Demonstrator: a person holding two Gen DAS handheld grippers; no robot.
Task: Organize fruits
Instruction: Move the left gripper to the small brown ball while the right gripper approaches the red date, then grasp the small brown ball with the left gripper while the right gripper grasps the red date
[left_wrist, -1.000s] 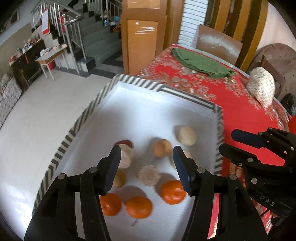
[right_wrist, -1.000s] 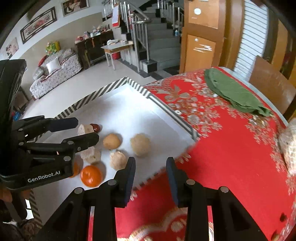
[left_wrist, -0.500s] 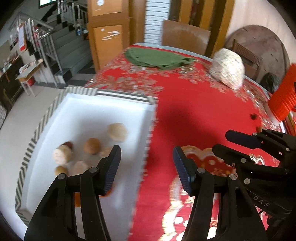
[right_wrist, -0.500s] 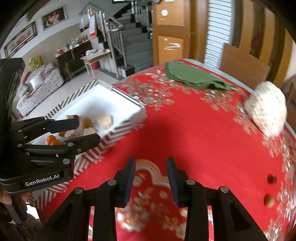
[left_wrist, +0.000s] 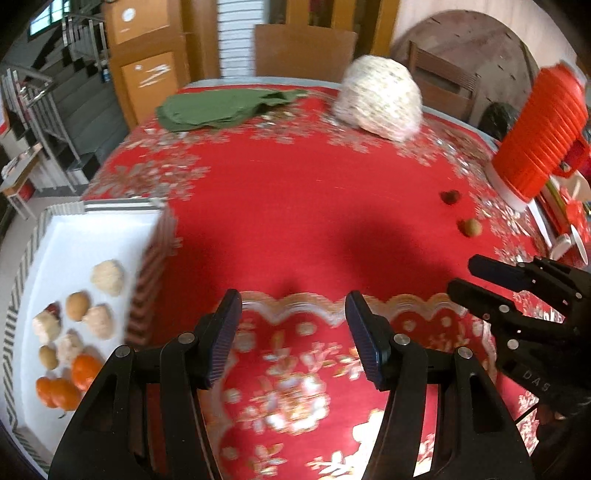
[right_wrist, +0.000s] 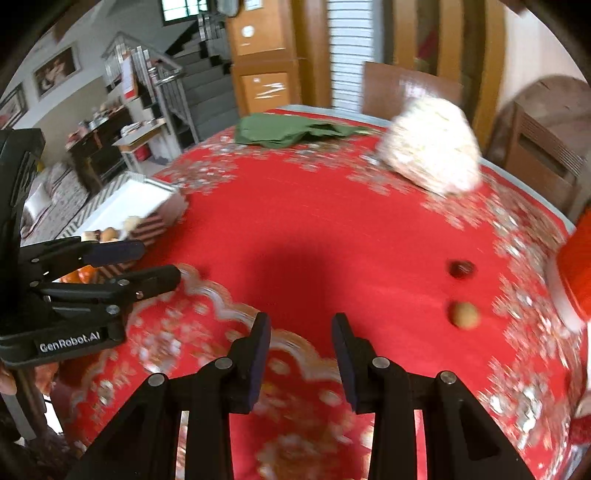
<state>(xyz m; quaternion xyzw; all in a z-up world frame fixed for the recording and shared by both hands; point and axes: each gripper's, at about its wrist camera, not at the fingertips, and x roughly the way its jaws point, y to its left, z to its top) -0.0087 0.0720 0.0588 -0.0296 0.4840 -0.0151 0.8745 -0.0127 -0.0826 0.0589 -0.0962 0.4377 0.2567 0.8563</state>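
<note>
Fruits left out: a dark fruit (right_wrist: 461, 268) and a tan fruit (right_wrist: 464, 314) near the counter's right edge, forward-right of your right gripper (right_wrist: 301, 354), the nearer one; its fingers stand narrow, empty. Left gripper (left_wrist: 293, 336) stands half-open, empty. The tray (left_wrist: 66, 240) sits at the left edge.

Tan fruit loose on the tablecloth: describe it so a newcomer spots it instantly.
Find the orange ribbed jug at the red tablecloth's right edge. Two small round fruits lie just left of its base. The tan fruit is the nearer, lighter one; its neighbour, the dark fruit, is maroon-brown.
</note>
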